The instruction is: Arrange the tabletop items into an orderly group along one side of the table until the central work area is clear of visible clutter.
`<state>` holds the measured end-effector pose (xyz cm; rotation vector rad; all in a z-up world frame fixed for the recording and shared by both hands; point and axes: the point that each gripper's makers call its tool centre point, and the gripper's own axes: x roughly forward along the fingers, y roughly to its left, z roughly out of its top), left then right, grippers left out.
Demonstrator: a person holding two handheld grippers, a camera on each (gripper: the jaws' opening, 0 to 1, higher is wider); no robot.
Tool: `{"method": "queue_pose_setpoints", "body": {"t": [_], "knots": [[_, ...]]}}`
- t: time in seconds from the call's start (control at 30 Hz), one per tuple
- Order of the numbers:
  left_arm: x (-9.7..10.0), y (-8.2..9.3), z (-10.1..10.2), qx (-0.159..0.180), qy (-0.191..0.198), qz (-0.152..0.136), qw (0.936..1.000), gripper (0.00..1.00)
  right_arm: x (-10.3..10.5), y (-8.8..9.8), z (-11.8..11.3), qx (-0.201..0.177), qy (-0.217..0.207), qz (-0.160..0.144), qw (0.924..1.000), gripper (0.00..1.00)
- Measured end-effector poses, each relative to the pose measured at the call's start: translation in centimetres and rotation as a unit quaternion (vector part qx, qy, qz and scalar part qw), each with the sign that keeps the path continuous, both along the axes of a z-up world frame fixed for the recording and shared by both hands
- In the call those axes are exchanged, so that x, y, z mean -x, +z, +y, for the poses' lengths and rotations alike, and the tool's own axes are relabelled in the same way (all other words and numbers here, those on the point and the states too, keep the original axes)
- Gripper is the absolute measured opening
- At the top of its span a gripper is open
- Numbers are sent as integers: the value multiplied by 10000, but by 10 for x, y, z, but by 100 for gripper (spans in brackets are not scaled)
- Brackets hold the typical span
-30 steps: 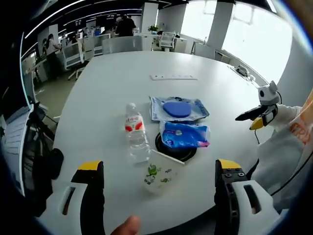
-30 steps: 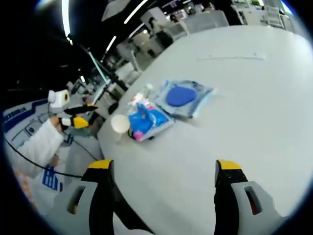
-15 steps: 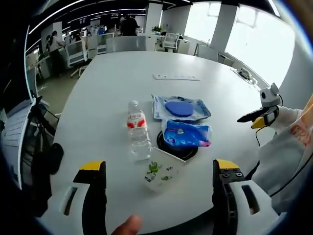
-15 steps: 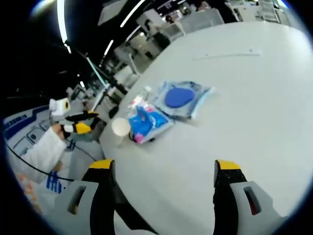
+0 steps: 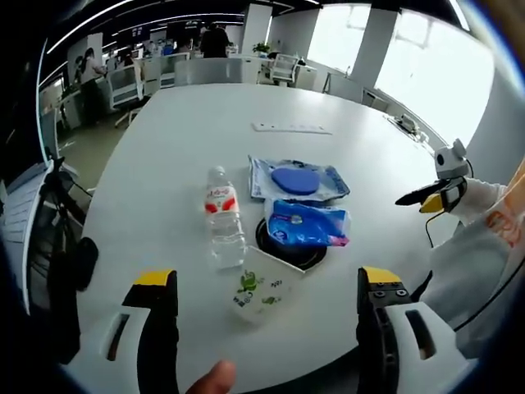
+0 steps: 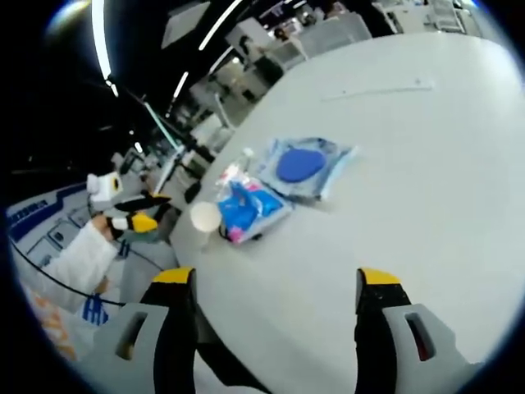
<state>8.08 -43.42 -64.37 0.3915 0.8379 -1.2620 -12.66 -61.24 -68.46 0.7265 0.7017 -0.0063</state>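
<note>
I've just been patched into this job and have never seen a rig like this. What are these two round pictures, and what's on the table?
A person holds a two-jaw gripper in each hand; each round picture comes from a fisheye camera riding on one gripper. The left gripper and right gripper both stand open, holding nothing; their yellow-tipped jaws rise from the bottom. On the white round table lie a clear plastic water bottle with a red label on its side, a clear plastic cup printed with green figures tipped over, a bright blue soft packet over a black round opening in the table, and a clear pouch holding a blue disc. In the right gripper view the same items cluster near the table's edge.
</note>
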Motion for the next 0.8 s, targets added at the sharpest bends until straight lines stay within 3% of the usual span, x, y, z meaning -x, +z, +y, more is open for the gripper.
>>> {"method": "queue_pose_setpoints", "body": {"t": [0.33, 0.8], "knots": [[10, -8, -6, -7, -91, 104, 9999, 93, 3, 1, 3, -56, -6, -1, 10000, 76], [5, -7, -5, 43, -56, 92, 9999, 92, 4, -4, 9, -115, 29, 82, 9999, 76]]}}
